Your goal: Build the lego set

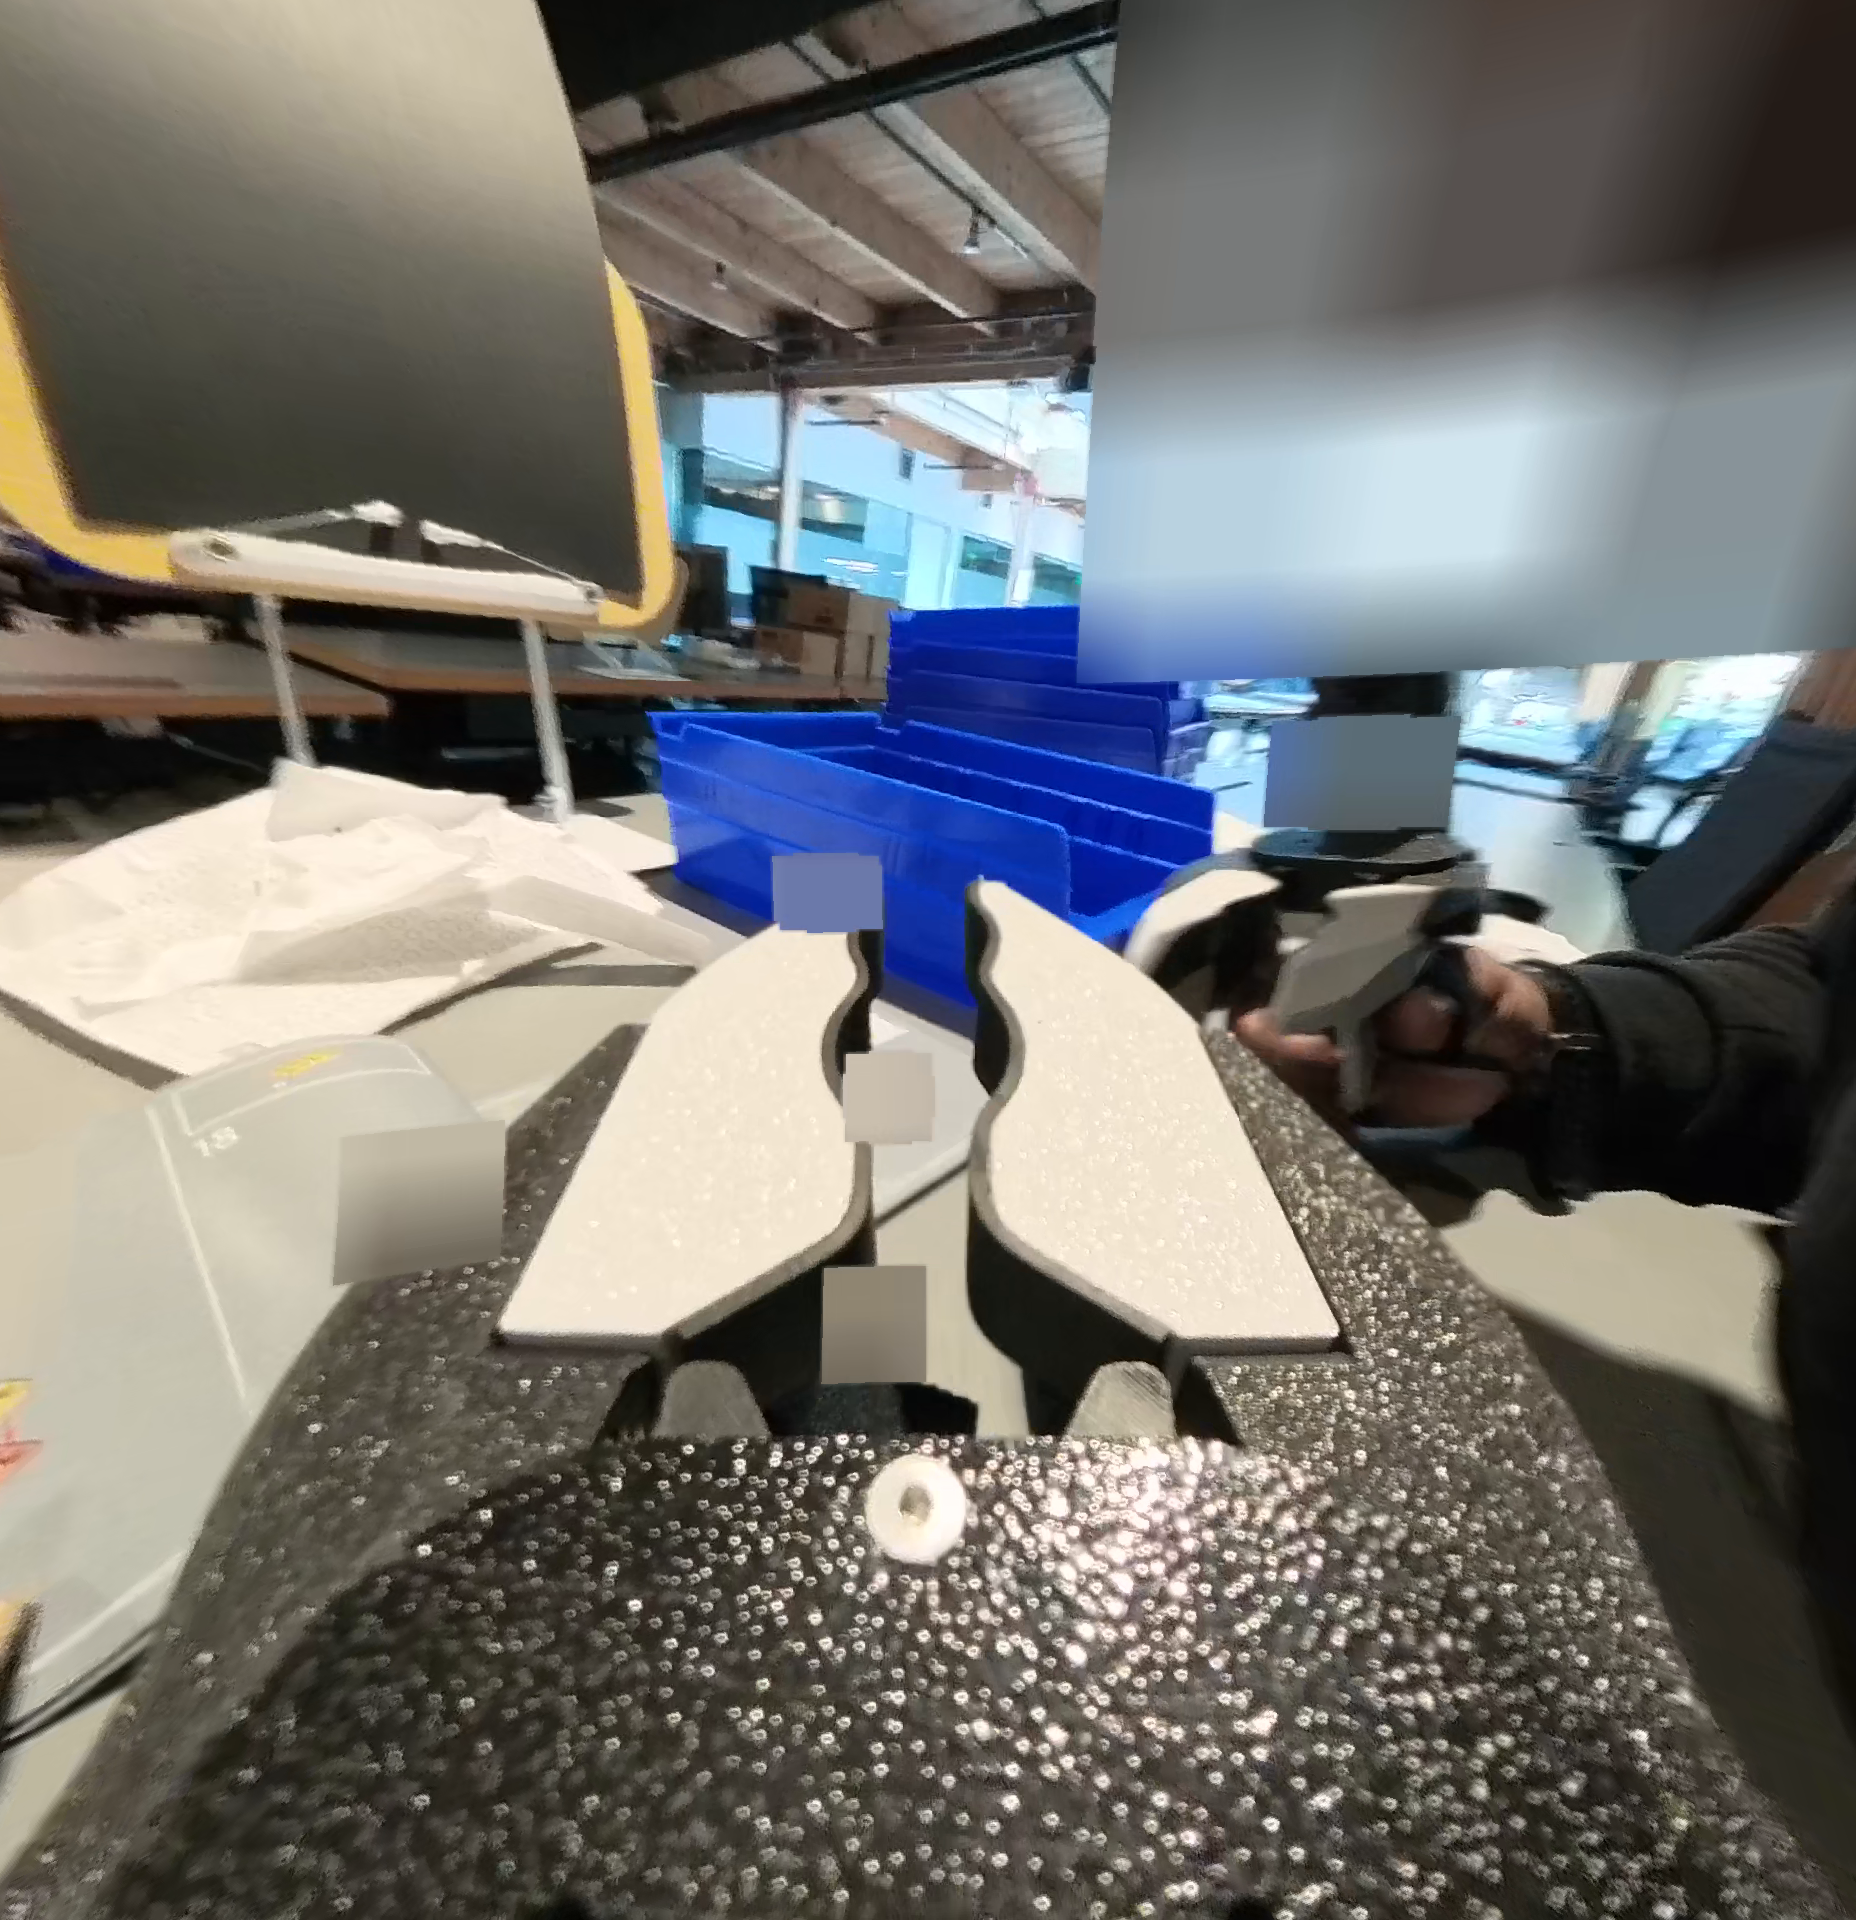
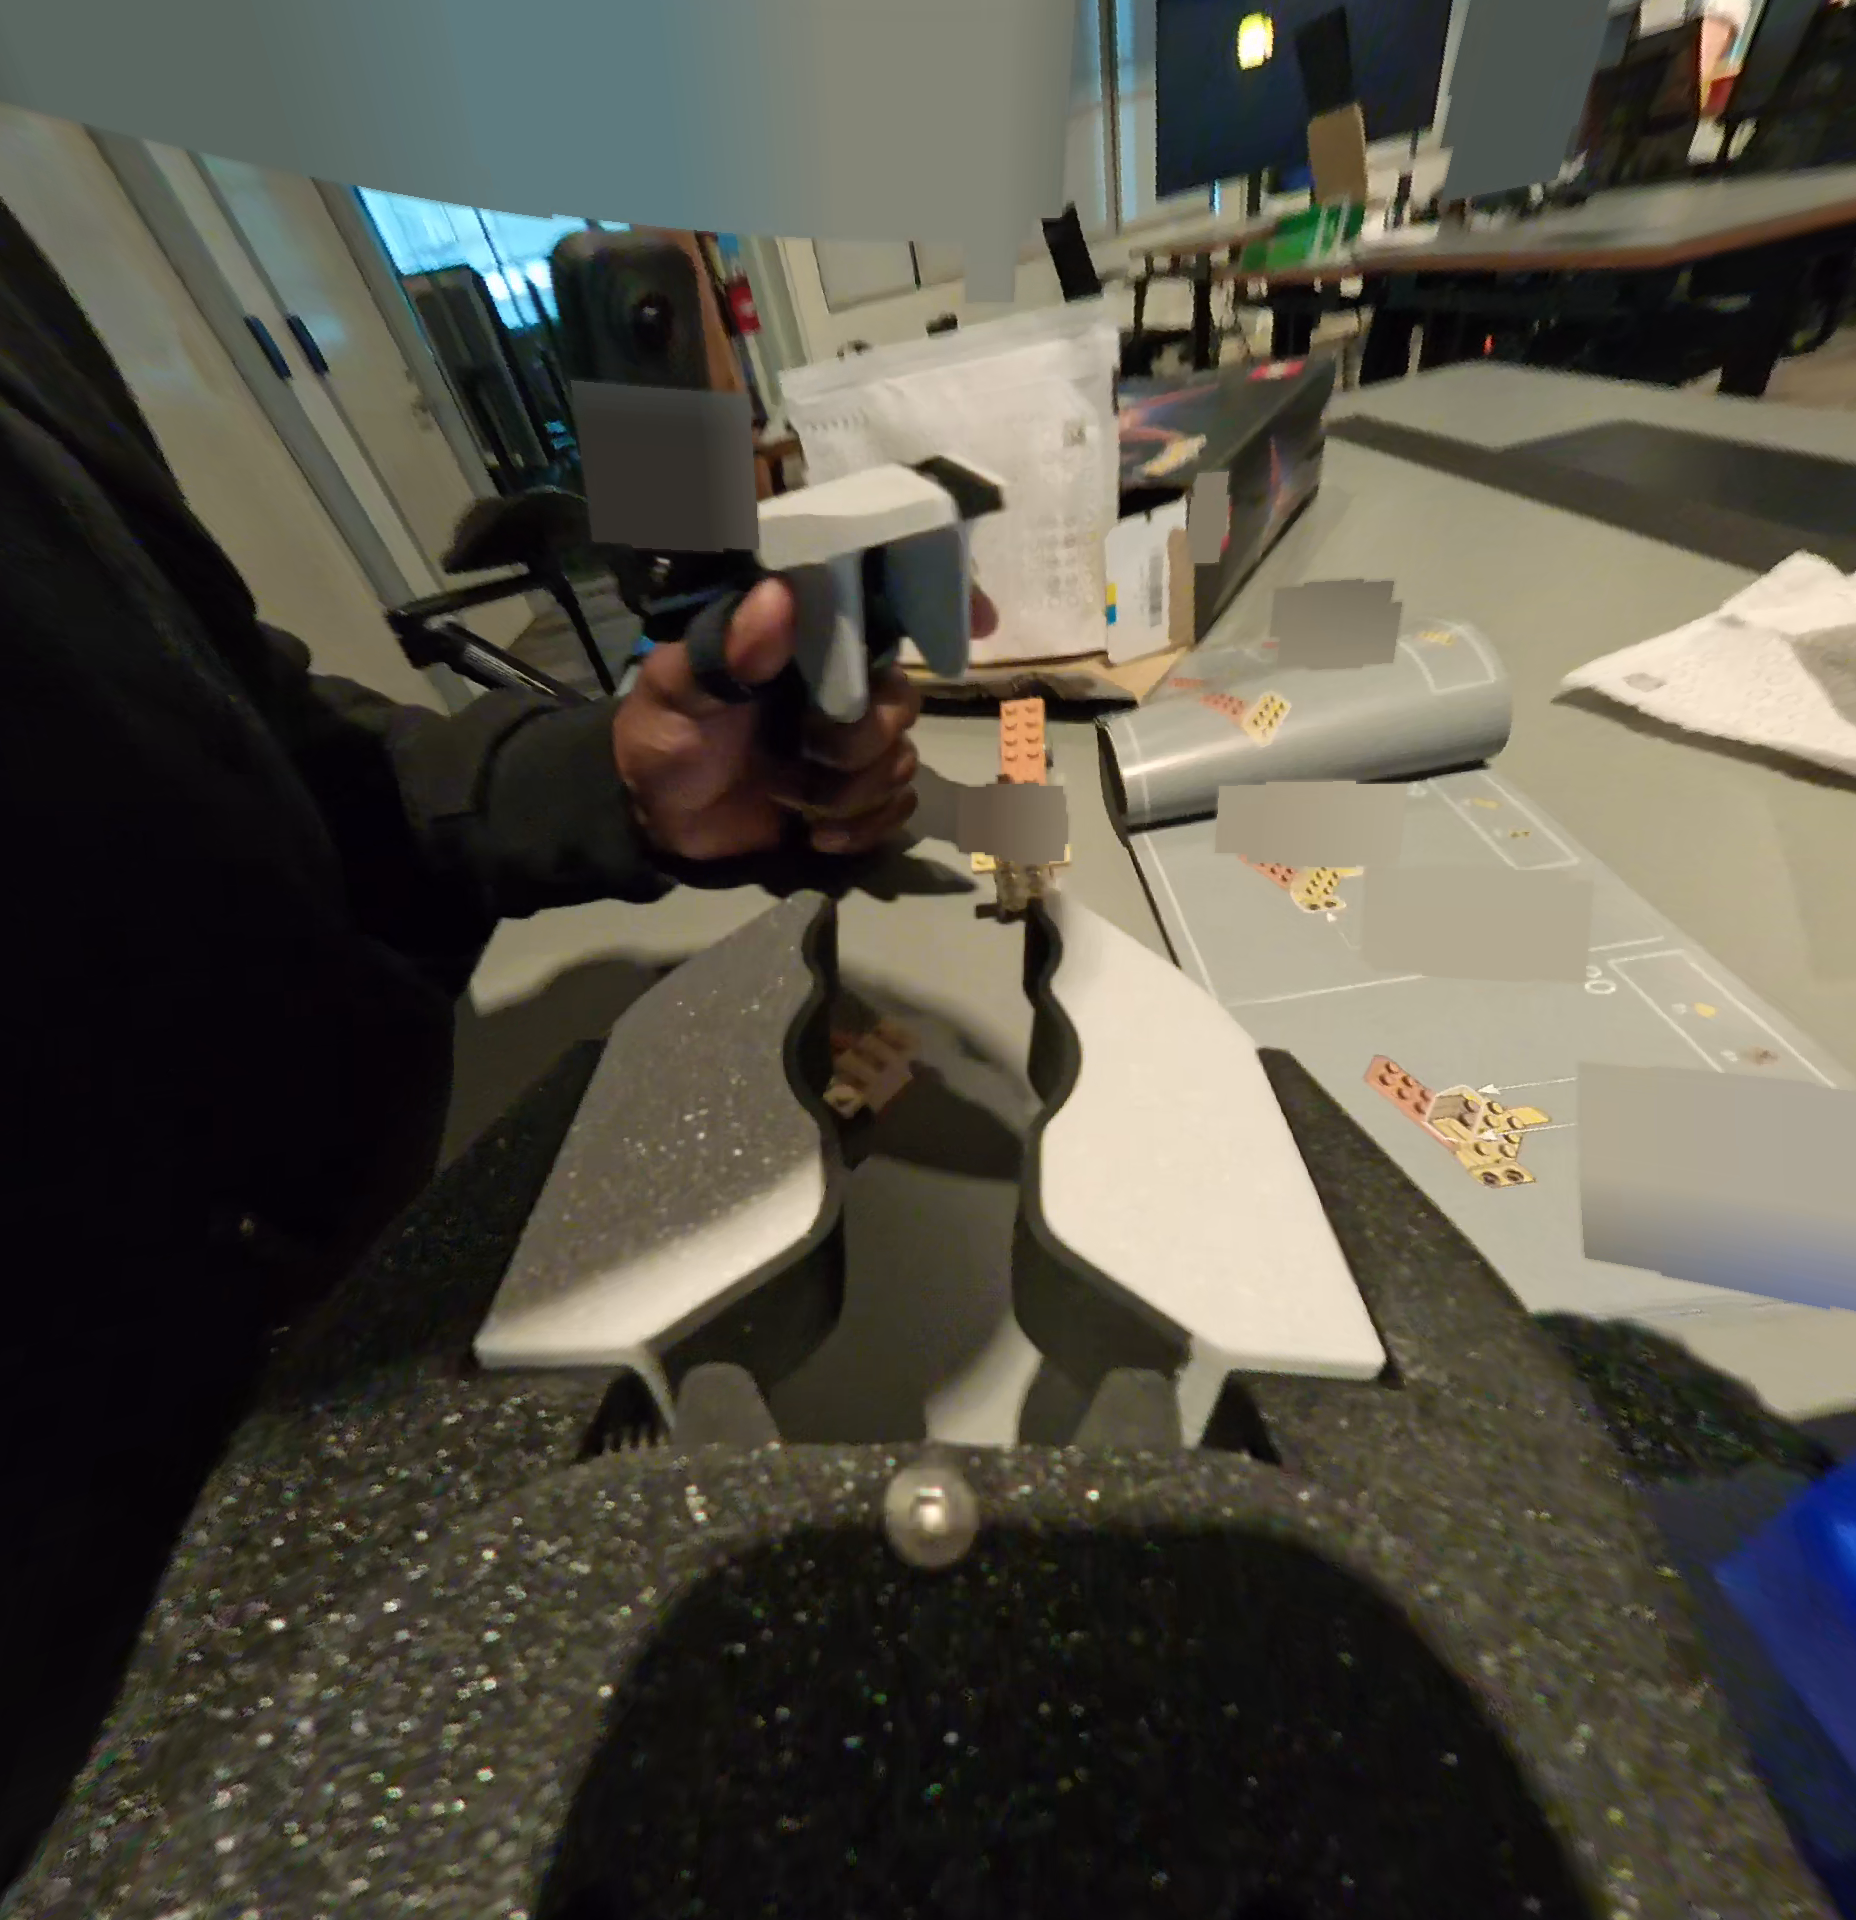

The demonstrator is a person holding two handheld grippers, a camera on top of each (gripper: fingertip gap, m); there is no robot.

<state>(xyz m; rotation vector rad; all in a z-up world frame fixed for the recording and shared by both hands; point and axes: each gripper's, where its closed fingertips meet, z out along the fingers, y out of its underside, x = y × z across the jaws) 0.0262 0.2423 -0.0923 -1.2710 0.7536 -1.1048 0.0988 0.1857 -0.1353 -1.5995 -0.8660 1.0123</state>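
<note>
In the right wrist view my right gripper (image 2: pixel 932 912) is open and empty, low over the grey table (image 2: pixel 1589 499). Just past its tips stands a small lego assembly: an orange plate (image 2: pixel 1023 736) on top and tan bricks (image 2: pixel 1019 885) below. A few loose brown and tan pieces (image 2: pixel 868 1066) lie on the table under the gap between the fingers. My left gripper (image 1: pixel 922 906) is open and empty, held up and facing the blue bins (image 1: pixel 903 810). Each view also shows the other gripper in a hand, the right gripper (image 1: pixel 1308 935) and the left gripper (image 2: pixel 893 582).
The open instruction booklet (image 2: pixel 1267 997) lies right of the assembly and also shows in the left wrist view (image 1: pixel 280 1132). A white paper bag (image 2: pixel 955 468) and the set's box (image 2: pixel 1236 436) stand behind. Crumpled white bags (image 1: pixel 280 894) lie at the left. A monitor (image 1: pixel 311 260) stands above them. Left tips to right tips: about 11 cm.
</note>
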